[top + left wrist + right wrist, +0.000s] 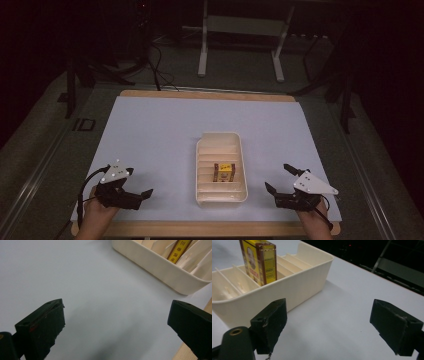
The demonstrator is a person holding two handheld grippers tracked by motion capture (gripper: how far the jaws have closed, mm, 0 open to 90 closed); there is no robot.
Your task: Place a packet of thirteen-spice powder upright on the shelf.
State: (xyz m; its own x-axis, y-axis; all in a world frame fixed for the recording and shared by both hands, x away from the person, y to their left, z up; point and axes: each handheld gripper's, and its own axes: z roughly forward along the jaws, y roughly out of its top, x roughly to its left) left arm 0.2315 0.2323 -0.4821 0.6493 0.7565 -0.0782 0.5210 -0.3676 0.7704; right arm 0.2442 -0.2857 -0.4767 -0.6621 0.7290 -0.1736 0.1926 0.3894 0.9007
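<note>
box: a yellow box is standing upright in a slot of the cream tray, toward the tray's near end.
hidden: the box's lower part is sitting behind the tray wall in the right gripper view; its print is too small to read.
tray: lying near the table's front edge, midway between the grippers.
left gripper: jaws standing apart, holding nothing, near the front left corner.
right gripper: jaws apart, holding nothing, near the front right corner.

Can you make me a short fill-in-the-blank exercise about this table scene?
1. The yellow box stands inside the cream ____.
2. The jaws of the left gripper and the right gripper are both ____.
3. The tray lies ____ the two grippers.

Missing words: tray; open; between
</note>
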